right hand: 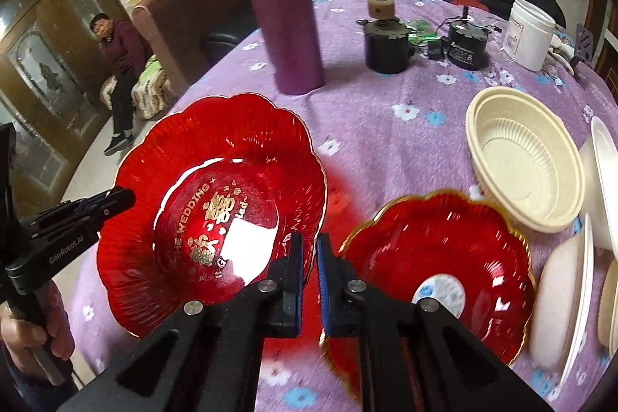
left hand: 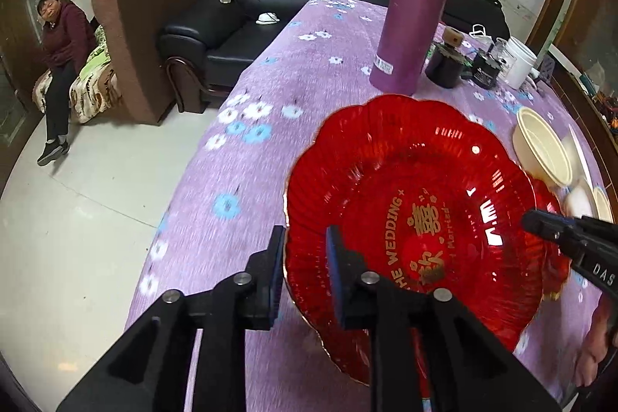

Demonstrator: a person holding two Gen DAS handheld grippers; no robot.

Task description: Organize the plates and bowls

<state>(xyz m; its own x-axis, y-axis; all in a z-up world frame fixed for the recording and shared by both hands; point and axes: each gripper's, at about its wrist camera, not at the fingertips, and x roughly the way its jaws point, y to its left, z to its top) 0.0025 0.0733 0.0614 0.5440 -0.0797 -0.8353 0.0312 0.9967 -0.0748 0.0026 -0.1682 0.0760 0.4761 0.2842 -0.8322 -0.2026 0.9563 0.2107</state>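
A red scalloped wedding plate (left hand: 409,219) with gold lettering is held tilted above the purple floral table. My left gripper (left hand: 305,277) is shut on its near-left rim; it shows at the plate's left in the right wrist view (right hand: 116,199). My right gripper (right hand: 309,280) is shut on the plate's (right hand: 216,203) right rim, and shows at the right in the left wrist view (left hand: 540,222). A second red plate (right hand: 436,269) lies on the table to the right. A cream bowl (right hand: 525,157) sits behind it. White bowls (right hand: 571,296) lean at the far right.
A tall purple bottle (right hand: 286,6) stands behind the held plate. Two dark jars (right hand: 386,45) and a white tub (right hand: 529,33) stand at the back. A black sofa (left hand: 270,6) and brown armchair (left hand: 146,37) lie beyond the table's left edge; a person (left hand: 61,64) sits there.
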